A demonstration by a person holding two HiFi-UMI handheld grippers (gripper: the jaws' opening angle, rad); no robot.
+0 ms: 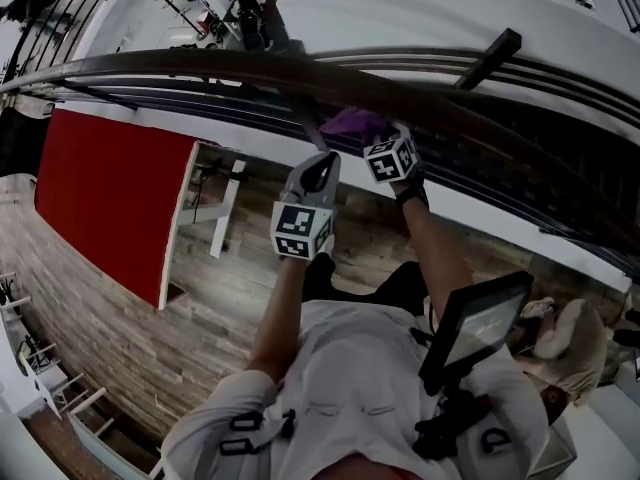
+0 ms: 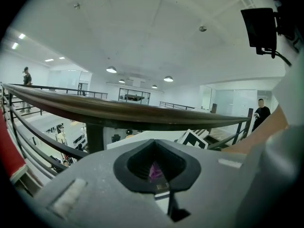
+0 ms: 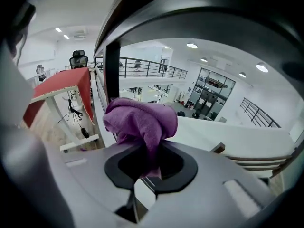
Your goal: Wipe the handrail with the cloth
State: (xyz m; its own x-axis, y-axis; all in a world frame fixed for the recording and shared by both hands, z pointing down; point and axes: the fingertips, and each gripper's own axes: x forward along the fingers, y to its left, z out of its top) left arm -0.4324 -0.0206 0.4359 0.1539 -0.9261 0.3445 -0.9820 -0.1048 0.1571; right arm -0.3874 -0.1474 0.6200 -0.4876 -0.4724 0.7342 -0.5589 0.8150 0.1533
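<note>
The dark wooden handrail (image 1: 200,66) curves across the top of the head view. My right gripper (image 1: 385,140) is shut on a purple cloth (image 1: 355,123), which it holds up close under the rail. In the right gripper view the cloth (image 3: 140,120) bunches out of the shut jaws, with the handrail (image 3: 190,13) arching just above it. My left gripper (image 1: 322,165) hangs a little below and left of the cloth, shut and with nothing in it. In its own view the handrail (image 2: 118,110) crosses above the left gripper (image 2: 154,148), and a sliver of the cloth (image 2: 155,171) shows through the gap.
Thin black lower rails (image 1: 200,103) and a baluster post (image 2: 95,137) run under the handrail. A red-topped desk (image 1: 110,198) stands on the wooden floor to the left. A dark screen (image 1: 480,328) is strapped to the person's chest. Two people (image 2: 261,110) stand far off.
</note>
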